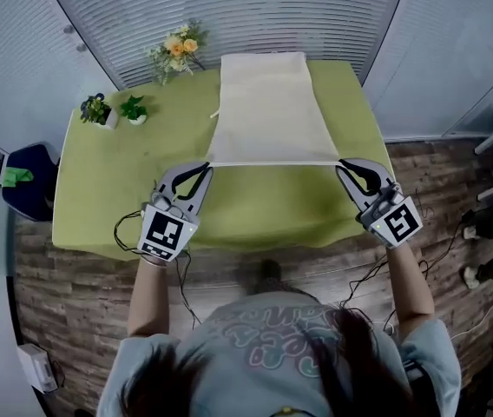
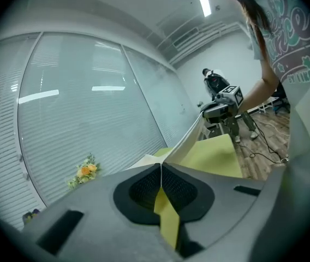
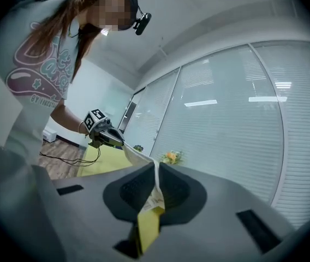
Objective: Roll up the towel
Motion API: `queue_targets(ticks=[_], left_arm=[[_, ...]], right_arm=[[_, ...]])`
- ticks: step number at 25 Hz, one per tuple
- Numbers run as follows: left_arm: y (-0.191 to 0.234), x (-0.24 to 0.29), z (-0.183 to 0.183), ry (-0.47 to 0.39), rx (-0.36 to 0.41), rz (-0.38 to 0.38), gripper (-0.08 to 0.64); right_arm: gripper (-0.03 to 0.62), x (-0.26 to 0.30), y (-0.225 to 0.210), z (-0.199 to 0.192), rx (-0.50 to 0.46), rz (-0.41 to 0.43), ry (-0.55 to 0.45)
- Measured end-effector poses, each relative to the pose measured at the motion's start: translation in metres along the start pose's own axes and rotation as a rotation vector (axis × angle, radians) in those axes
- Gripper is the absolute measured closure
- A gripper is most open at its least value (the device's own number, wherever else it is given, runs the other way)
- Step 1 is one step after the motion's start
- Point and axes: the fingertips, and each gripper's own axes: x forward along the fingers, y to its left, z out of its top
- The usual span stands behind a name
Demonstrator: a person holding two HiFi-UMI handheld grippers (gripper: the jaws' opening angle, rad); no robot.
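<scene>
Two plants (image 1: 113, 109) are sitting at the far left corner of the green table (image 1: 108, 189), and flowers (image 1: 177, 52) are lying just beyond its far edge. Right of them, the left gripper (image 1: 205, 167) is pinching the near left corner of the towel (image 1: 268, 111). In the left gripper view its jaws (image 2: 160, 167) are pressing together on the thin cloth (image 2: 190, 141). The cream towel is lying lengthwise on the middle of the table, reaching to the far edge, and its near hem is stretching straight and taut between the two grippers. The right gripper (image 1: 344, 165) is clamping the near right corner. In the right gripper view its jaws (image 3: 156, 168) are squeezing the cloth (image 3: 136, 154) with a small label (image 3: 154, 201) caught between the pads.
</scene>
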Motion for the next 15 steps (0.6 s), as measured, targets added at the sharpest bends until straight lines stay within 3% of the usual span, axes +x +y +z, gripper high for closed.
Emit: queue_targets(ticks=[12, 15], left_arm=[[-0.096, -0.101, -0.020, -0.028, -0.036, -0.181, 0.545], [-0.117, -0.116, -0.027, -0.024, -0.049, -0.212, 0.545]], right_arm=[[0.560, -0.067, 0.119, 0.008, 0.048, -0.110, 0.057], [0.557, -0.084, 0.144, 0.000, 0.051, -0.110, 0.111]])
